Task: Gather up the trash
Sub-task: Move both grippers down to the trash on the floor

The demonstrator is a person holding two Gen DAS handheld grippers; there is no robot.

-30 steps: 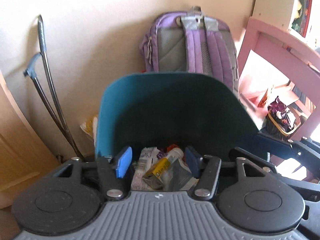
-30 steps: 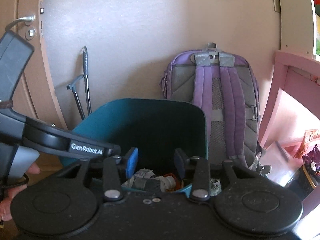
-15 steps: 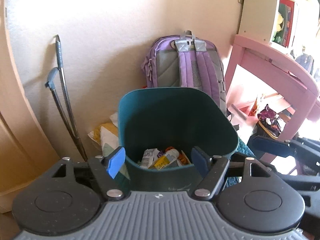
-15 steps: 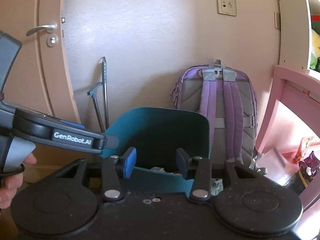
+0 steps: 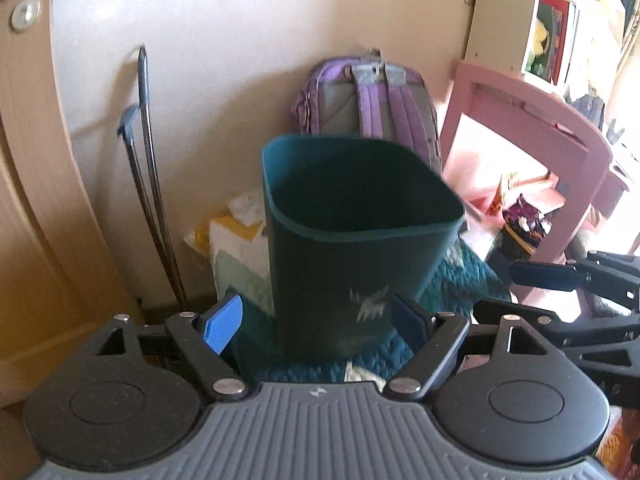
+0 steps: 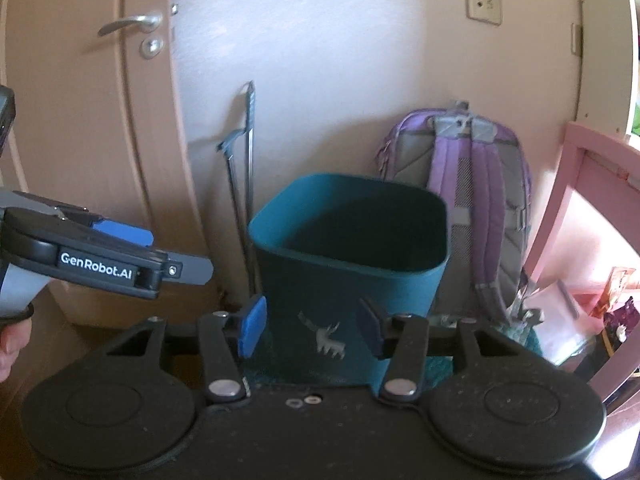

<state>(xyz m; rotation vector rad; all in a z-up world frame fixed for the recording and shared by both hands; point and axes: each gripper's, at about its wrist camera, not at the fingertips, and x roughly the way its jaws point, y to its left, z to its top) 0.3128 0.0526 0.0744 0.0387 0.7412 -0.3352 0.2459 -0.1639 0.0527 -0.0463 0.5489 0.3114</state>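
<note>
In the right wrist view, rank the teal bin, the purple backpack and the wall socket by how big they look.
1. teal bin, though it stands nearer the camera
2. purple backpack, close behind in size
3. wall socket, smallest

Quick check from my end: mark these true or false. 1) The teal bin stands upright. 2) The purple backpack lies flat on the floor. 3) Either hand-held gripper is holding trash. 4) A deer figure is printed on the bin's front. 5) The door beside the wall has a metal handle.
1) True: the teal bin stands upright on the floor.
2) False: the purple backpack leans upright against the wall behind the bin.
3) False: the left hand-held gripper and the right hand-held gripper have nothing between their jaws, which are opening.
4) True: a pale deer figure shows on the bin's front.
5) True: the door has a metal handle.
</note>
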